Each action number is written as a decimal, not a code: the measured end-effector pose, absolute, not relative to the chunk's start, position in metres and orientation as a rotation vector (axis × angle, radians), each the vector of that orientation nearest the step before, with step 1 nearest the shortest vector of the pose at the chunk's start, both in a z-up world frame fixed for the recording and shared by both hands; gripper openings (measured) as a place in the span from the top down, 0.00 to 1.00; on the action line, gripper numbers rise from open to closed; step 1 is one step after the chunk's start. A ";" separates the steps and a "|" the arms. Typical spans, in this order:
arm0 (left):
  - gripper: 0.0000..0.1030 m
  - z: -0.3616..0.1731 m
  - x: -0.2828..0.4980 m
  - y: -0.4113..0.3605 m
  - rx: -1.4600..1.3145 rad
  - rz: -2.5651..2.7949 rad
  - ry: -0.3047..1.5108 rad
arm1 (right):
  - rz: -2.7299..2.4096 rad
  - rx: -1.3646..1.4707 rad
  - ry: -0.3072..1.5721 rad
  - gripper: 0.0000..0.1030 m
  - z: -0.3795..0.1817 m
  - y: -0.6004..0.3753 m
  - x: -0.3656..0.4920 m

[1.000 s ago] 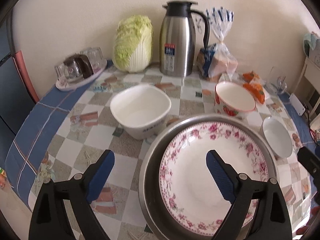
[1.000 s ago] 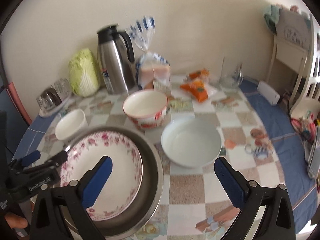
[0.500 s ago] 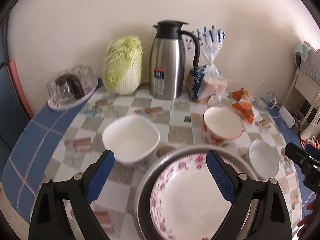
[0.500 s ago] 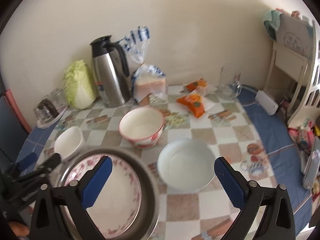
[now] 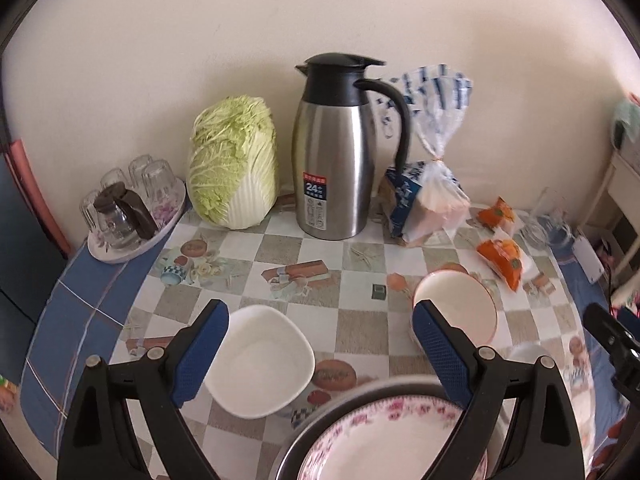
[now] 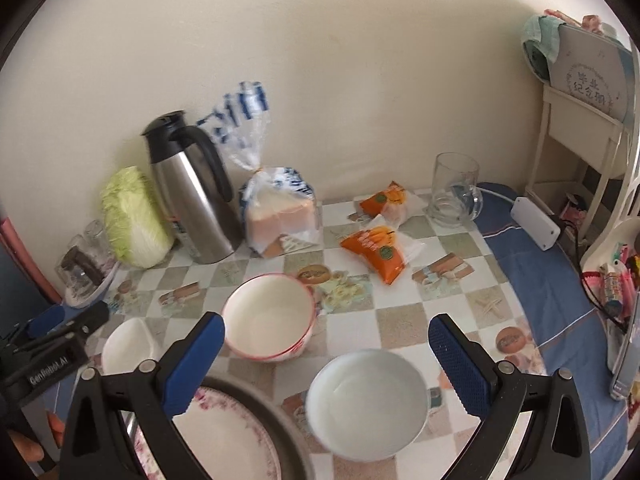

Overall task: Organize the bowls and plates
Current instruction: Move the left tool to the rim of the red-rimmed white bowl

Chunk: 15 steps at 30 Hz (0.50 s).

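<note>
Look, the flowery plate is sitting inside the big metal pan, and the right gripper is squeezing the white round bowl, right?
Not quite. The flowery plate does sit inside the metal pan, but the right gripper is open and holds nothing. The right wrist view shows its fingers spread wide above the white round bowl, which rests untouched on the table.

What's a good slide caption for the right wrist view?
Open right gripper hovers over a white bowl, beside a red-rimmed bowl and a floral plate in a metal basin.
</note>
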<state>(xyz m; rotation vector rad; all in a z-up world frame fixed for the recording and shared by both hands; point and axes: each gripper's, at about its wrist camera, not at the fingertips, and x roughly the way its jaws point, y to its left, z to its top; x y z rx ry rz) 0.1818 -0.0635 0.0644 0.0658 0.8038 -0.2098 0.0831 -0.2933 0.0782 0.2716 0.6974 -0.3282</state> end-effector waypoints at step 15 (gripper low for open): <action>0.09 0.071 0.239 -0.104 0.008 -0.304 0.910 | -0.331 0.283 0.839 0.00 0.052 -0.317 0.141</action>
